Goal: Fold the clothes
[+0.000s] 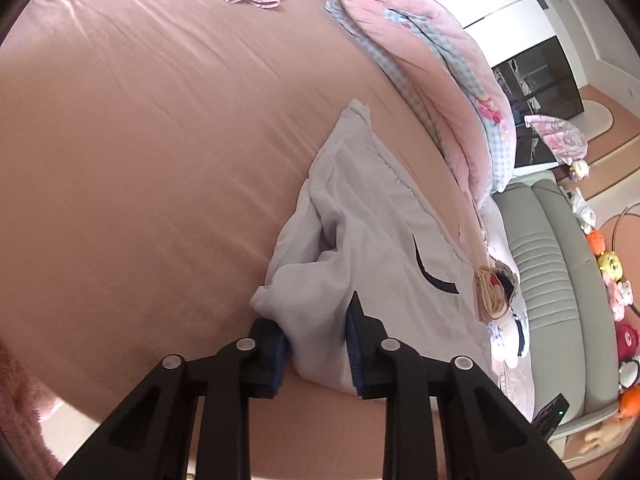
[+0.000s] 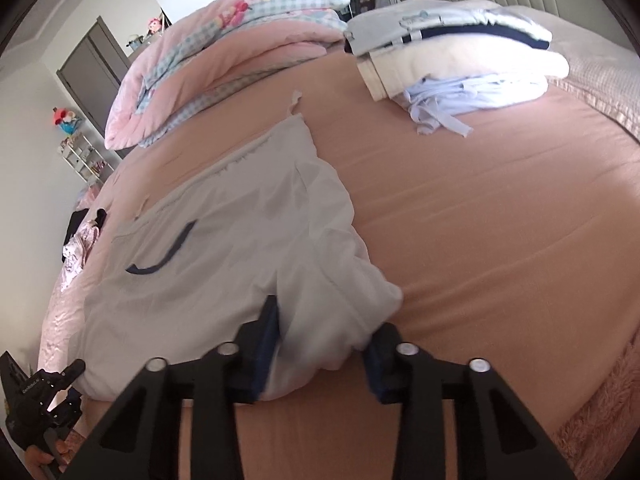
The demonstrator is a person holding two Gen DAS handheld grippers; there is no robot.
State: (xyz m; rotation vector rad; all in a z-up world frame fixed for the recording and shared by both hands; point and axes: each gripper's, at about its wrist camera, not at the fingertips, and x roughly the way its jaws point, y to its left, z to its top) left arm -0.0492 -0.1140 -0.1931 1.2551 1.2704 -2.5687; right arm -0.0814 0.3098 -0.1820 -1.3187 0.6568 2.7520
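The pale grey shorts [image 1: 372, 232] lie crumpled on the pink bedsheet [image 1: 140, 160] just beside the folded pink quilt [image 1: 432, 64], and each gripper has a bunched end of them between its parted fingers: the left gripper [image 1: 316, 344] straddles one leg end, the right gripper [image 2: 320, 344] the other. The cloth swells over the blue pads so that their tips are hidden, and it is hard to tell whether either pair of jaws actually pinches it or merely stands around it. In the right wrist view the near fabric is blurred, a stack of folded clothes [image 2: 460, 52] sits well apart near the headboard, and the left gripper is cut off at the bottom-left edge.
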